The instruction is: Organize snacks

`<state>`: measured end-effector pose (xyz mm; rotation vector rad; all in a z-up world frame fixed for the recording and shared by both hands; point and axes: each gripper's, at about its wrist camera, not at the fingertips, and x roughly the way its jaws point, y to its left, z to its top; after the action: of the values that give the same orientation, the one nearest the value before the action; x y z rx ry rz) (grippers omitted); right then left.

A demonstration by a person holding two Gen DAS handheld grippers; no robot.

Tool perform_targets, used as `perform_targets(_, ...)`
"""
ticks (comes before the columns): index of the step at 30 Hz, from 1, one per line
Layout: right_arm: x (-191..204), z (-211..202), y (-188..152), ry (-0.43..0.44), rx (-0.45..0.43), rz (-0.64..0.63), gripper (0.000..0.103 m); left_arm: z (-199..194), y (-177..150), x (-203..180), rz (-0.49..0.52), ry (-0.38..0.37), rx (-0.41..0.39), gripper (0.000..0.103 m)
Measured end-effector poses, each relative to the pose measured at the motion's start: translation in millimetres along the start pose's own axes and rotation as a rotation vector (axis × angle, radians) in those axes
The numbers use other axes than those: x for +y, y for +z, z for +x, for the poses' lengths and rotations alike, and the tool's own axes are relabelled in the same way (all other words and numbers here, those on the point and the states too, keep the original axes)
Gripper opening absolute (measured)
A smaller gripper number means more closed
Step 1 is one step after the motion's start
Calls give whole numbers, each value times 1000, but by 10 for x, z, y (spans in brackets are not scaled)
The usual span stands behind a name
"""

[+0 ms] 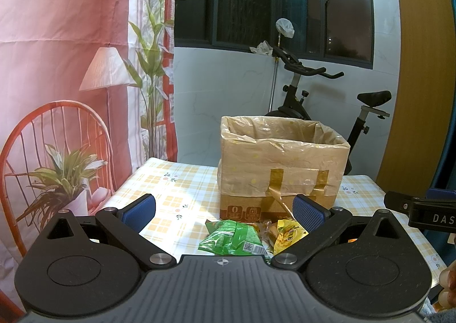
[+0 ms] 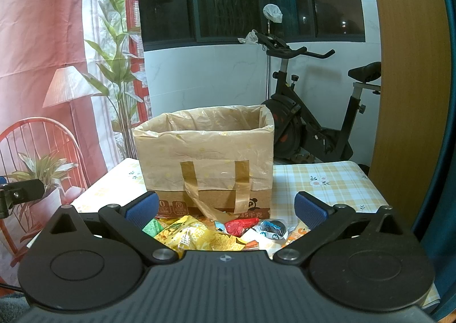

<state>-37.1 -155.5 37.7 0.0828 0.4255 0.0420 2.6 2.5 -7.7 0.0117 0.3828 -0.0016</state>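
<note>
A brown cardboard box [image 2: 203,157] is sitting on the bench [image 2: 327,183]. It is a boxy shape with its top open. A thin, crinkly plastic bag [image 2: 208,120] is lining it and folding down over its sides. Strips of shiny brown tape [image 2: 189,177] are holding the plastic down, and one strip is peeling loose. The bench is wearing a smooth cloth with yellow checks and little flowers.

The snacks [image 2: 228,230] are lying in a loose pile on the bench, just in front of the box. They are soft, shiny packets. A puffy green packet [image 1: 232,241] is lying flat, with its long side going left to right. A crumpled yellow packet [image 2: 193,236] is lying beside it. A small red packet [image 2: 240,226] and a blue and white packet [image 2: 272,229] are lying near the right side.

The left hand-held gripper [image 1: 223,209] is hovering over the green packet. Its blue bumpy pads [image 1: 307,213] are spread wide apart, holding nothing. The right hand-held gripper [image 2: 226,210] is hovering over the pile. It is spread wide too, and holding nothing.

A black exercise bike [image 2: 307,123] is standing behind the bench.
</note>
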Motion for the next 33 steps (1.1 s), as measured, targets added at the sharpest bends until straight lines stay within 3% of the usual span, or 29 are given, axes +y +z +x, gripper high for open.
perform_targets(21,-8,32,-70,4,14,6,103,17,-12,57,-32,-2,31,103)
perform_targets(26,-49,71,-38,4,18,20,103,129,65,215,-96,22,26,103)
perform_targets(30,-125,159,-40,-4,-39,30,103,255,64,252,-84,78,-29,103)
perform_targets(33,-151,292,-92,-15,-81,7,103,459,34,220,-55,67,0,103)
